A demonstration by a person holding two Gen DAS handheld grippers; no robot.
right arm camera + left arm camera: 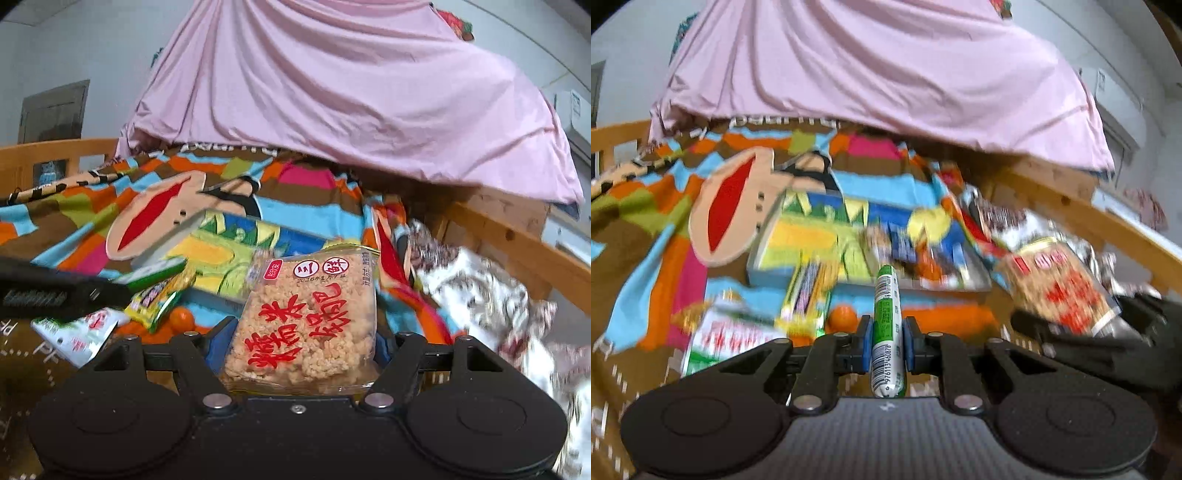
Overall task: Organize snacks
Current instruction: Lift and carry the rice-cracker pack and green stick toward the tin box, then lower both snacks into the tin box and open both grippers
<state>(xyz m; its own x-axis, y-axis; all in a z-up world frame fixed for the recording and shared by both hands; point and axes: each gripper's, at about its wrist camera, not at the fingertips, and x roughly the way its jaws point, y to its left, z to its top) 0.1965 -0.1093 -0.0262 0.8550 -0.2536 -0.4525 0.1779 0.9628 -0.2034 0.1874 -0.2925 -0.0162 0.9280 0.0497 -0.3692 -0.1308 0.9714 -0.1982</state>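
My left gripper is shut on a green and white sausage stick that points forward between the blue pads. My right gripper is shut on a clear packet of rice crackers with red lettering; the same packet shows at the right of the left wrist view. Ahead lies a colourful box with snacks on it. Loose packets lie in front: a yellow-green one and a white-green one.
A small orange lies on the striped blanket. A pink sheet hangs over the back. A wooden bed rail runs along the right, with a patterned cloth beside it.
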